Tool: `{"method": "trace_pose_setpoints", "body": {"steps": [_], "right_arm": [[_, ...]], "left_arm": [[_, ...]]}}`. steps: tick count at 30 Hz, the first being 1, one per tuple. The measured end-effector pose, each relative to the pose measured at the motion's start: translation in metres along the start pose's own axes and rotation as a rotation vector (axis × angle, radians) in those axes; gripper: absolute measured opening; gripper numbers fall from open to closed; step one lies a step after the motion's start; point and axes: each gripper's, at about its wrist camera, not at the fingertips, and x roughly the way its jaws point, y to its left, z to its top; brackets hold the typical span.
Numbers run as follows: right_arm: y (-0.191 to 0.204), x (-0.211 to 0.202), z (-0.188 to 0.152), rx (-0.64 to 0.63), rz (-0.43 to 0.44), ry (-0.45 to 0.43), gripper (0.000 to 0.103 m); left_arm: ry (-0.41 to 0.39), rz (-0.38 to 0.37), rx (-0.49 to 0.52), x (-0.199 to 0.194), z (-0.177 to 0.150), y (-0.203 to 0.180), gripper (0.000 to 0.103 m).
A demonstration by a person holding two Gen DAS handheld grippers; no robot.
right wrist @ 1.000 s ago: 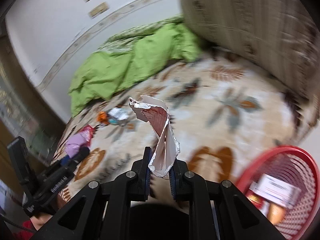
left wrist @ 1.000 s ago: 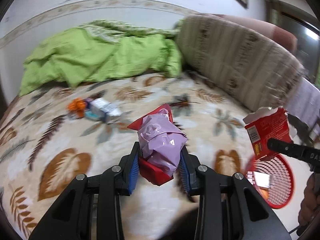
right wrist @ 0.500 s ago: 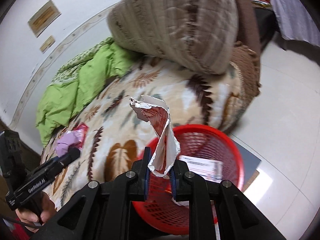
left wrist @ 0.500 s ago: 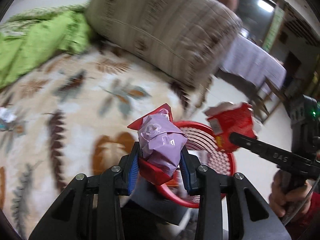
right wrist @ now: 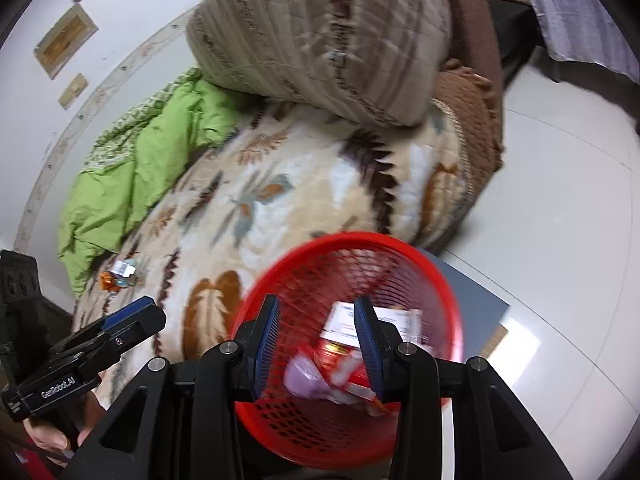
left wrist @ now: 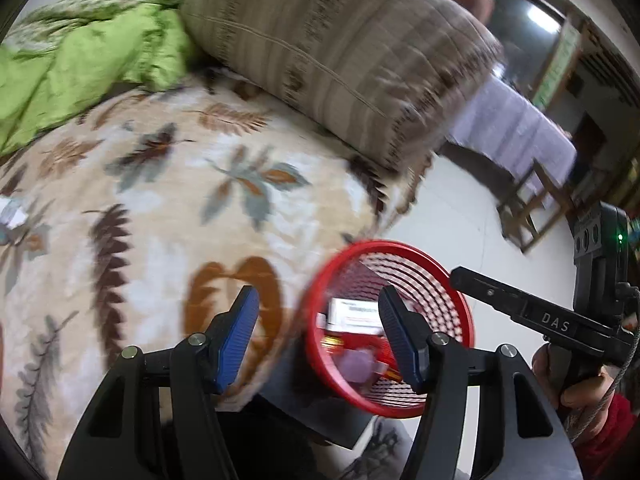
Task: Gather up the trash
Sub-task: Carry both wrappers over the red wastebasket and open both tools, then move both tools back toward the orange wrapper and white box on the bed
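Note:
A red mesh basket stands on the floor by the bed. In it lie a purple wrapper, a red-and-white wrapper and a white box. My left gripper hangs over the basket's near rim, its jaws opening with nothing between them. My right gripper is above the basket, jaws also opening and empty. Each gripper shows in the other's view: the right, the left. Orange and silver wrappers lie on the bed.
The bed carries a leaf-patterned blanket, a crumpled green cover and a big striped rolled quilt. A dark mat lies under the basket on the white floor. A wooden chair stands further off.
Both grippers swung from over the bed to over the basket. Their jaws have parted; the purple and red wrappers have dropped into the basket.

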Motion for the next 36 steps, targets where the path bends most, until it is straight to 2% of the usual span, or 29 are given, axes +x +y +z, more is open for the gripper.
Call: {"method": "trace_pose_setpoints", "body": {"steps": [3,8,13,21,25,30,33,36], "right_arm": [[0.025,0.011,0.005,-0.044,0.043,0.011,0.041],[0.089,0.039,0.012,-0.162,0.144,0.051,0.042],[0.161,0.077,0.012,-0.295,0.234,0.106,0.044],[0.292,0.164,0.000,-0.585,0.333,0.202,0.052],[0.350,0.222,-0.003,-0.679,0.360,0.262,0.052],[0.409,0.289,-0.009,-0.817,0.337,0.269,0.052],[0.429,0.320,-0.012,-0.884,0.296,0.272,0.052],[0.441,0.345,-0.015,-0.933,0.281,0.291,0.052]], "left_arm": [[-0.048,0.076,-0.049,-0.022,-0.001,0.035,0.061],[-0.112,0.209,-0.136,-0.054,-0.008,0.096,0.061],[-0.177,0.391,-0.245,-0.091,-0.022,0.173,0.063],[-0.209,0.535,-0.479,-0.129,-0.049,0.289,0.063],[-0.212,0.557,-0.546,-0.135,-0.060,0.324,0.063],[-0.198,0.533,-0.596,-0.136,-0.064,0.353,0.063],[-0.195,0.491,-0.632,-0.135,-0.061,0.373,0.065],[-0.190,0.482,-0.624,-0.132,-0.052,0.387,0.066]]}}
